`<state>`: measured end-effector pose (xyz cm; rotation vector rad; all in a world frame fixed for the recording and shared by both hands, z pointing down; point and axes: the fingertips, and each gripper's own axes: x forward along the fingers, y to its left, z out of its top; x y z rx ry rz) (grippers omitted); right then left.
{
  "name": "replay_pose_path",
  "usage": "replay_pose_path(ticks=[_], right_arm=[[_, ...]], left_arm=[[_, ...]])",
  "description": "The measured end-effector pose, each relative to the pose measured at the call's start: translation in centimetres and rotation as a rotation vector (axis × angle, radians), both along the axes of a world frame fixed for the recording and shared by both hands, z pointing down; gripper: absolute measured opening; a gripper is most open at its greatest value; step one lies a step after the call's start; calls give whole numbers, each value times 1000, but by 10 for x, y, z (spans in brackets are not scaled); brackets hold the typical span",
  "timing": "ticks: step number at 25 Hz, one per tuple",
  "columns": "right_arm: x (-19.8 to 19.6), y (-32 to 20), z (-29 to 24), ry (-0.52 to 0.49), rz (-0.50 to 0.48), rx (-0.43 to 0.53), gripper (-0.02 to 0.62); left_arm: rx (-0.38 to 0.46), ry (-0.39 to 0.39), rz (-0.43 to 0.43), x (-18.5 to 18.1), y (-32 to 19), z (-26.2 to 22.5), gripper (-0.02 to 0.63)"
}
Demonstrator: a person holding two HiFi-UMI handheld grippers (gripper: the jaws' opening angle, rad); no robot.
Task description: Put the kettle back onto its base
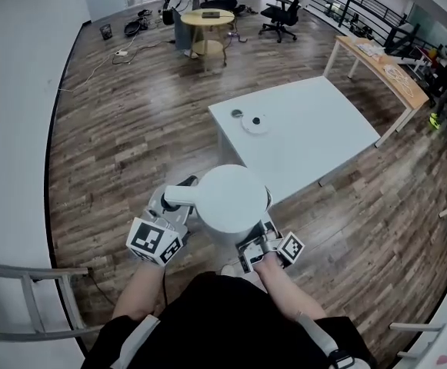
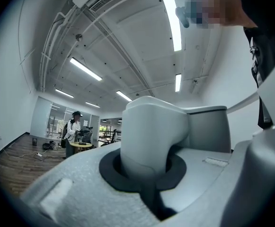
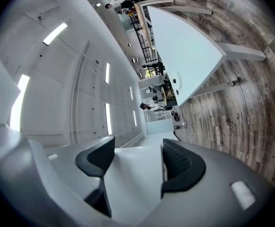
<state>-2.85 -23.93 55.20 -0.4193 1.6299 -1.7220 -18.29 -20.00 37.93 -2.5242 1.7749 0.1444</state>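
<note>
Two grippers carry the white kettle point(image 1: 231, 202) in the air above the wooden floor point(image 1: 131, 129), near the front corner of the white tabletop point(image 1: 323, 129). The left gripper point(image 1: 175, 206) has its fingers point(image 2: 110, 167) closed tight round the kettle's handle point(image 2: 151, 131), which rises between the dark pads. The right gripper point(image 1: 263, 235) sits at the kettle's lower right side. Its fingers point(image 3: 182, 167) stand apart with a pale surface between them, probably the kettle's wall, though the pads do not clearly press on it. The round base point(image 1: 255, 124) lies on the tabletop, well apart from the kettle, with a small dark object point(image 1: 237, 114) just beside it.
</note>
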Motion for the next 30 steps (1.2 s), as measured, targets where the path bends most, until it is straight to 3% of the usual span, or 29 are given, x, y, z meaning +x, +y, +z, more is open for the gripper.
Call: replay_pose_path(ticks=[14, 24, 30], right_arm=[[37, -76, 17, 13, 18, -45, 316], [33, -129, 29, 29, 98, -67, 316], [17, -177, 23, 37, 156, -29, 316]], left_arm=[[-42, 4, 24, 37, -85, 16, 2], [-61, 9, 98, 29, -152, 29, 2], [-26, 8, 154, 12, -202, 25, 2]])
